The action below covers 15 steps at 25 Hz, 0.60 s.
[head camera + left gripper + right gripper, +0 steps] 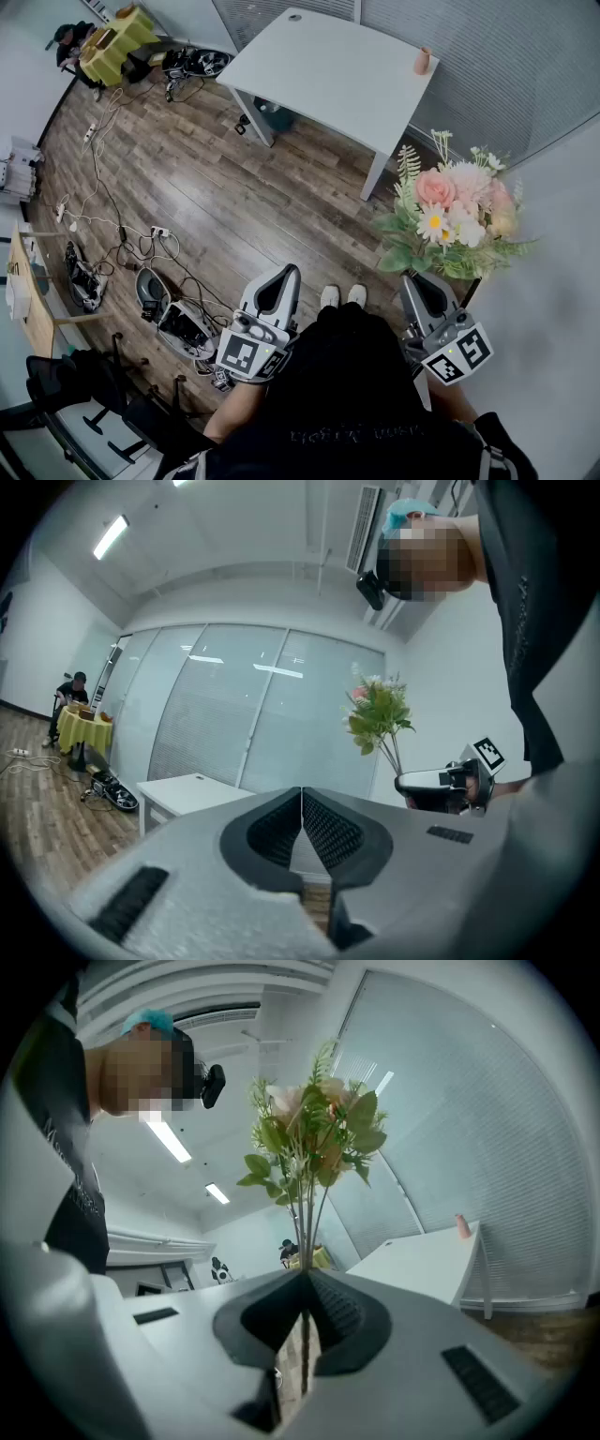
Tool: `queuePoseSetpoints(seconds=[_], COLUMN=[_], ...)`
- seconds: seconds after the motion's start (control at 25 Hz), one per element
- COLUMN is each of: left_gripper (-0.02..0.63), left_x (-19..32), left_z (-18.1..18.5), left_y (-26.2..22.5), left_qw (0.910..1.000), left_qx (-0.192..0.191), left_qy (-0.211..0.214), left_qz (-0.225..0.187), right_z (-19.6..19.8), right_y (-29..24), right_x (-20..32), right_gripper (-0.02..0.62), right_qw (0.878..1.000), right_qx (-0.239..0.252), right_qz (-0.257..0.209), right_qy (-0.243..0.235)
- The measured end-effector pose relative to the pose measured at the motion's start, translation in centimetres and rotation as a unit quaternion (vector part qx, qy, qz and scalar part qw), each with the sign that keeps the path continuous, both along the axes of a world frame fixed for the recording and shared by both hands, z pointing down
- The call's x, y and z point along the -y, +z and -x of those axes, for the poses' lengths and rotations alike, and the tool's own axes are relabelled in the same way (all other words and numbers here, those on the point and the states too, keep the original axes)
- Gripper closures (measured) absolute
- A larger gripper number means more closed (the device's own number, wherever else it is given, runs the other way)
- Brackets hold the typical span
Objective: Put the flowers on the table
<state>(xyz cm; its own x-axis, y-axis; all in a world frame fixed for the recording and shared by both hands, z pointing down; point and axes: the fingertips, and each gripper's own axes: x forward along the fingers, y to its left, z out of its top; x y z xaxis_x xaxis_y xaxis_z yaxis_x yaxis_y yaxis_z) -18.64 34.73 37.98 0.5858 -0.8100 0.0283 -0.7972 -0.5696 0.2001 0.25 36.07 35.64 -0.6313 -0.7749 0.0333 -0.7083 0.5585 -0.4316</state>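
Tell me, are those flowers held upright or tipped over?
Upright. In the left gripper view the flowers stand blooms-up above the right gripper, whose jaws are shut on the stems.

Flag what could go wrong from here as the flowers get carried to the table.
1. The right gripper pinches only the thin stems, low down; the top-heavy flowers could tilt or slip.
2. The small pink vessel near the table edge could get knocked during placement.
3. Loose cables cross the floor on the left: a trip hazard.
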Motion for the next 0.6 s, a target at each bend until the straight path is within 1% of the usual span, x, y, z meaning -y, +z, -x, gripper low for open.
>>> queuePoseSetpoints(seconds=[0.16, 0.32, 0.48, 0.6], left_gripper=[0.588, 0.588, 0.588, 0.588], left_x=[-0.2, -0.8, -0.1, -0.1], left_z=[-1.9, -3.9, -4.6, -6.0], left_y=[0.5, 0.2, 0.2, 0.2], left_qw=[0.9998, 0.9997, 0.9997, 0.9998], left_qx=[0.006, 0.003, 0.008, 0.016], left_qy=[0.016, 0.024, 0.020, 0.012], left_qz=[0.003, 0.008, 0.006, 0.000], right_z=[-0.8, -1.9, -2.7, -4.6], right_y=[0.8, 1.0, 1.6, 2.1], right_x=[-0.6, -1.2, -0.3, 0.1], right_gripper=[0.555, 0.555, 0.555, 0.555], right_qw=[1.000, 1.000, 1.000, 1.000], right_qx=[0.005, 0.004, -0.008, 0.001], right_qz=[0.006, 0.000, -0.013, -0.009], right_qy=[0.002, 0.004, -0.005, -0.009])
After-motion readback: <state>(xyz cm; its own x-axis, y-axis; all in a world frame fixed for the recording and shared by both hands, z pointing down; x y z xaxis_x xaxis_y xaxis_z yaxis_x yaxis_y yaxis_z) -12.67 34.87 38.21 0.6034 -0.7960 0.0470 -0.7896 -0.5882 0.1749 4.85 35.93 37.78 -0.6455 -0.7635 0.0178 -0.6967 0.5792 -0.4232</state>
